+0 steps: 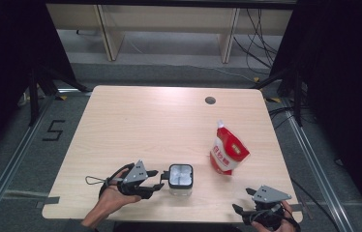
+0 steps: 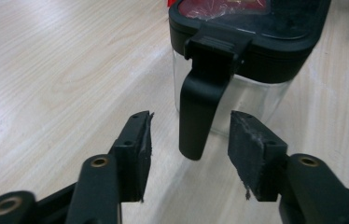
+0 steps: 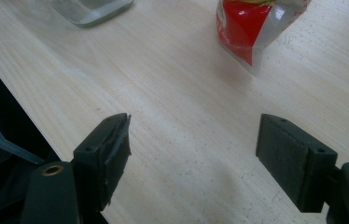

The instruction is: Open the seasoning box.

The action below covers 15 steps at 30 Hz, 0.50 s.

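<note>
We have the left hand-held gripper (image 2: 189,140) released, its jaws straddling the container (image 1: 180,180) latch (image 2: 200,107), which hangs downward; the right hand-held gripper (image 1: 250,207) rests open, well apart.

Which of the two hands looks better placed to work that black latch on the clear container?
The left. The left gripper has its open jaws on either side of the black latch on the clear container, without pressing it. The right gripper sits open near the table's front edge, well away from the container.

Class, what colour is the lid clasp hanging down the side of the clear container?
Black, seen best in the left gripper view: the lid clasp.
</note>
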{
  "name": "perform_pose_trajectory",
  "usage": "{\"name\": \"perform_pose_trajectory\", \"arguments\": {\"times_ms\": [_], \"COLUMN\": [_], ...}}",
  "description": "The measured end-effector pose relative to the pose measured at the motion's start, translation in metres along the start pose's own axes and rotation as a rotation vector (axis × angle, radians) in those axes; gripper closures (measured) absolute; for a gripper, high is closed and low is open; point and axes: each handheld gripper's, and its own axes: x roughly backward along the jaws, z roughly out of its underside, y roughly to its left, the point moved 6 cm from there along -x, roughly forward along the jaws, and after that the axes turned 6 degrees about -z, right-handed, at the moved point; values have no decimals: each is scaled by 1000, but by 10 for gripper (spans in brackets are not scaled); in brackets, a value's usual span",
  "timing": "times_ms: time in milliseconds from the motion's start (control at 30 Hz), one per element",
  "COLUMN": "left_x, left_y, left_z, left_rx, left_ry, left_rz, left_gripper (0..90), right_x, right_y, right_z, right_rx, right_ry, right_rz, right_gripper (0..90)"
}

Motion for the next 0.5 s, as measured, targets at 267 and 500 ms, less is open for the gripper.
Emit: {"name": "perform_pose_trajectory", "arguments": {"times_ms": [267, 500], "left_x": [12, 20], "left_y": [-1, 0], "left_z": [-3, -11], "left_rx": [59, 81], "left_ry": [0, -26], "left_rz": [8, 2], "left_gripper": [425, 481], "right_x": [0, 1], "right_y": [3, 6], "right_z": [-1, -5], "right_rx": [-33, -88], "right_ry": [-2, -56], "right_rz": [-10, -33], "right_gripper": [267, 188]}}
